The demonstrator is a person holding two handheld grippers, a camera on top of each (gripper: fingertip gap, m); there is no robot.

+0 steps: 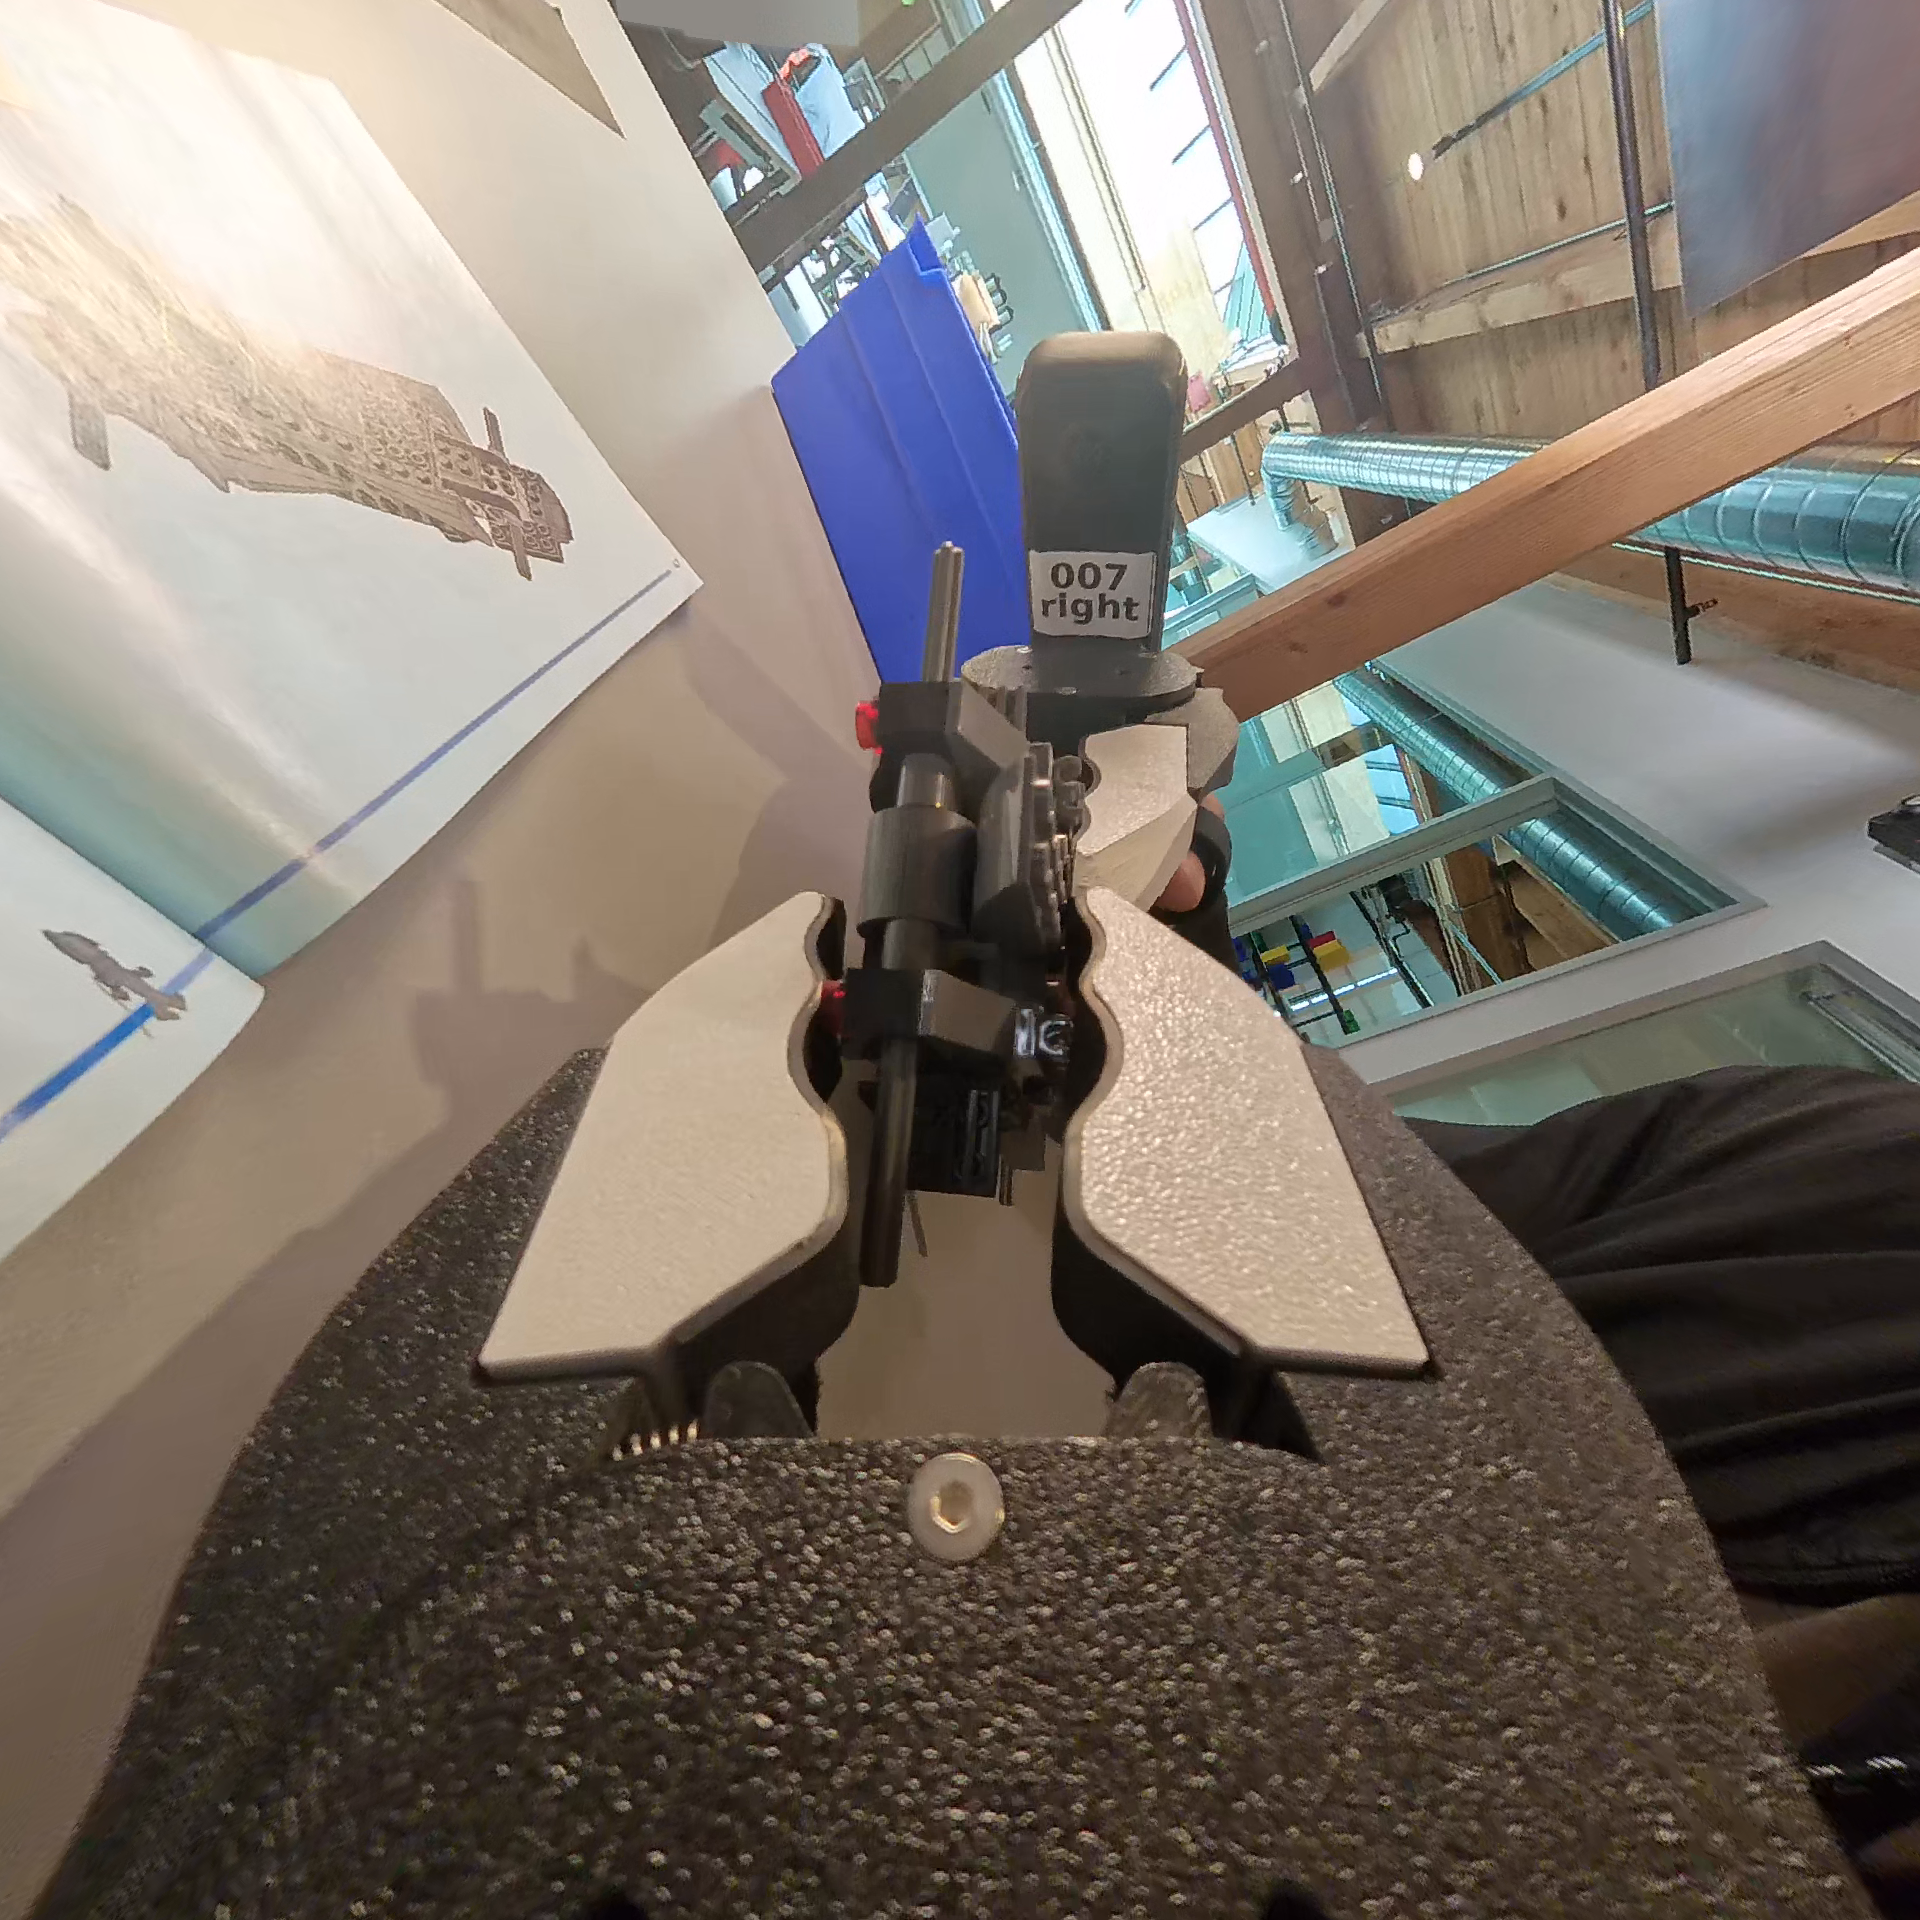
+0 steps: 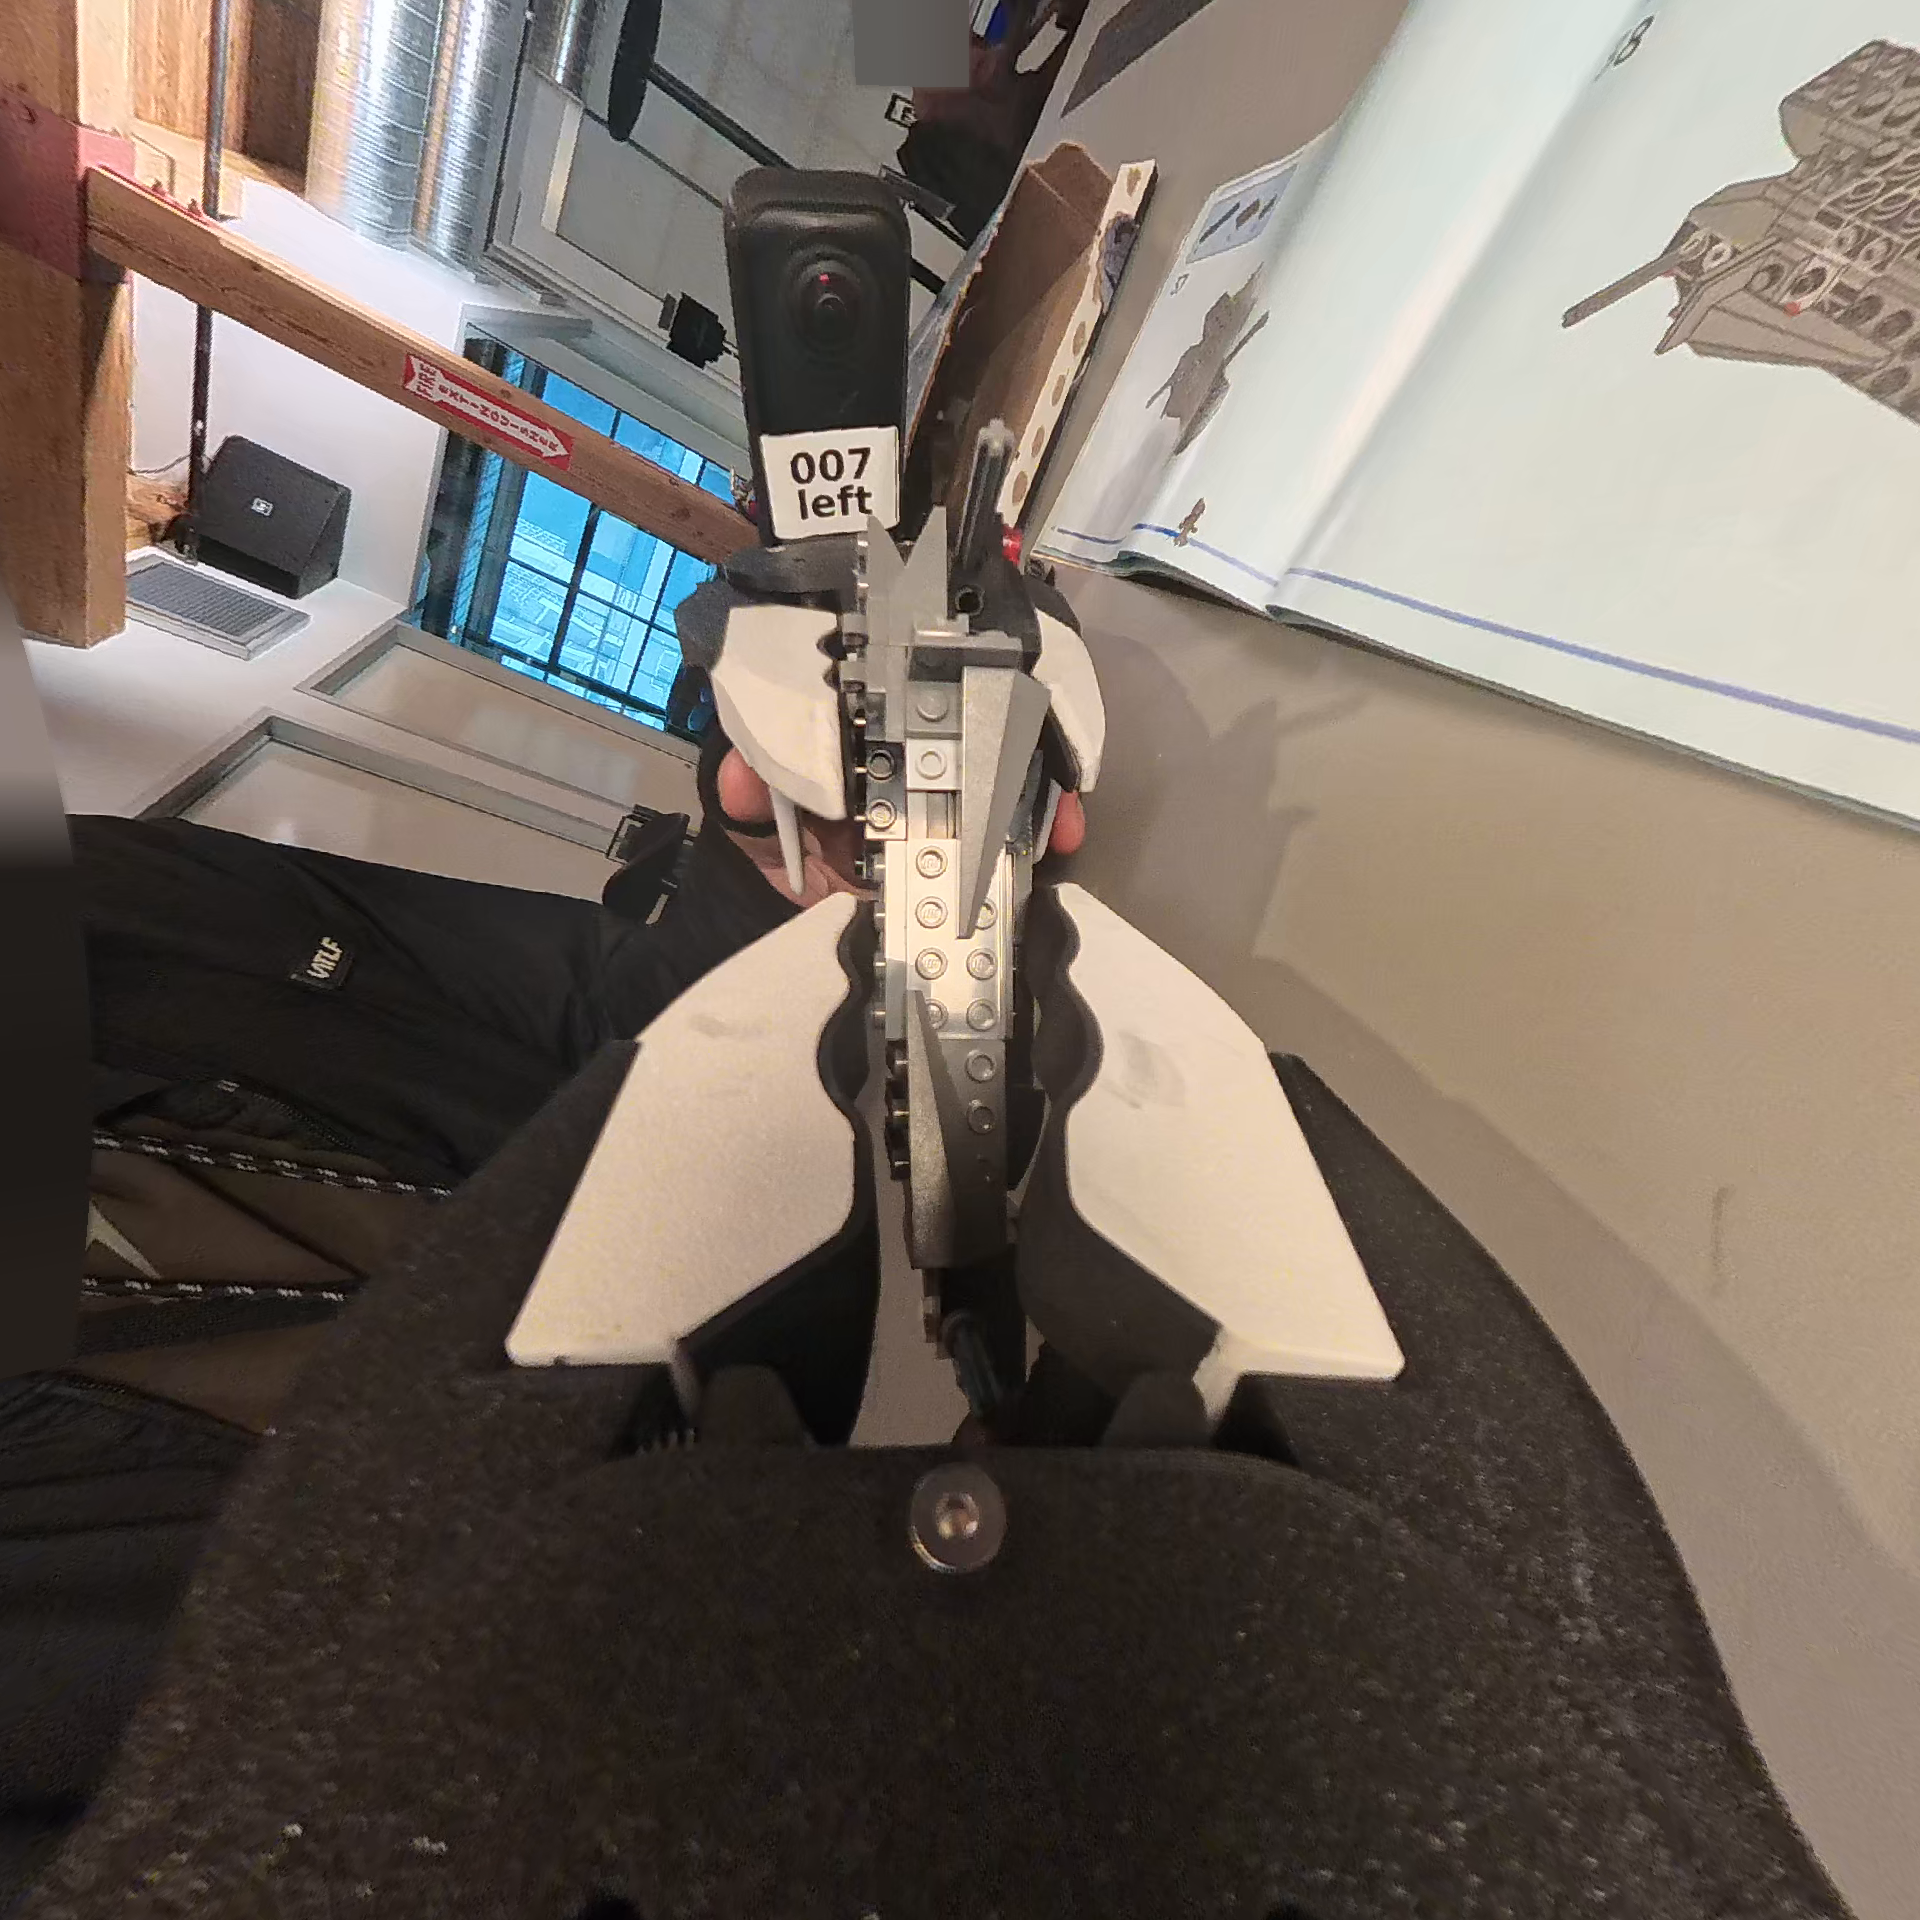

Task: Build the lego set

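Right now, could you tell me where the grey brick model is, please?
The grey brick model is held off the table between the two facing hand-held grippers, left and right, with the open instruction booklet beside it.

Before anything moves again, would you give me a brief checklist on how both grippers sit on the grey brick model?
1. Left gripper closed on the grey brick model: ok.
2. Right gripper closed on its other end: ok.
3. Model off the table, carried between both: ok.
4. Dark rod seated in the model: cannot tell.
5. Instruction booklet open beside them: ok.
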